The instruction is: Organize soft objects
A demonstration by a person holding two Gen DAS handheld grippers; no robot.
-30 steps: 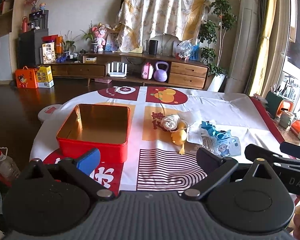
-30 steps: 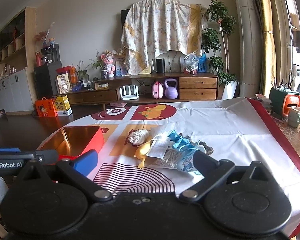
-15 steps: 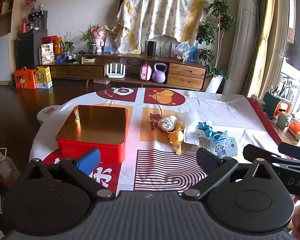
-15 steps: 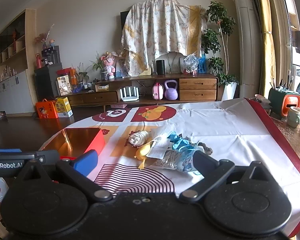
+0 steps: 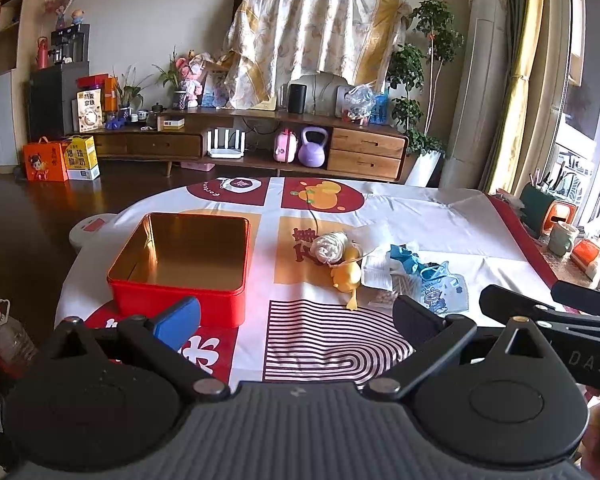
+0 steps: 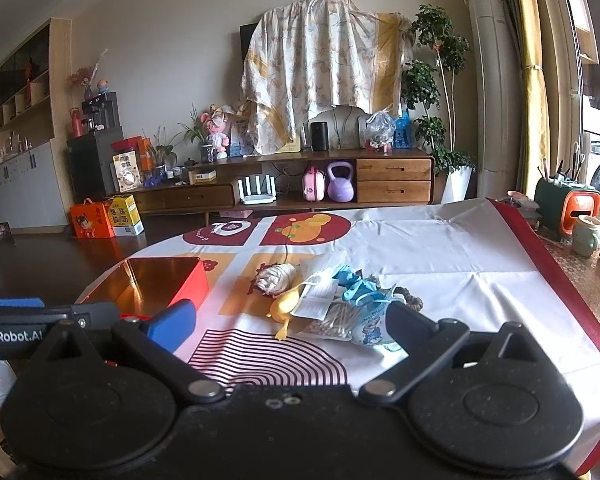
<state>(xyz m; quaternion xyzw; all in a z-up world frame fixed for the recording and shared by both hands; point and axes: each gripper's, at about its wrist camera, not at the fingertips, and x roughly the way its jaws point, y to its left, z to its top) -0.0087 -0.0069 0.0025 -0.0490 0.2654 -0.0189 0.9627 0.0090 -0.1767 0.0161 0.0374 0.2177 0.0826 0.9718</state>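
A red tin box (image 5: 184, 264) with a gold inside stands open and empty on the table's left; it also shows in the right wrist view (image 6: 160, 280). To its right lies a pile of soft things: a white rolled cloth (image 5: 330, 243) (image 6: 276, 276), a yellow plush duck (image 5: 346, 276) (image 6: 286, 306), blue gloves (image 5: 408, 260) (image 6: 354, 282), a blue printed pouch (image 5: 444, 290) (image 6: 372, 322) and a paper tag (image 6: 316, 300). My left gripper (image 5: 296, 316) is open and empty near the table's front edge. My right gripper (image 6: 292, 322) is open and empty, just short of the pile.
The table wears a white cloth with red patterns (image 5: 440, 220). A green and orange holder (image 6: 564, 208) and a mug (image 6: 586, 236) stand at the right edge. A plastic bottle (image 5: 10, 336) stands on the floor at left. A TV cabinet (image 5: 260, 148) is beyond.
Both views have shifted slightly; the tin and pile sit a little farther from the left gripper. Both grippers stay open and empty.
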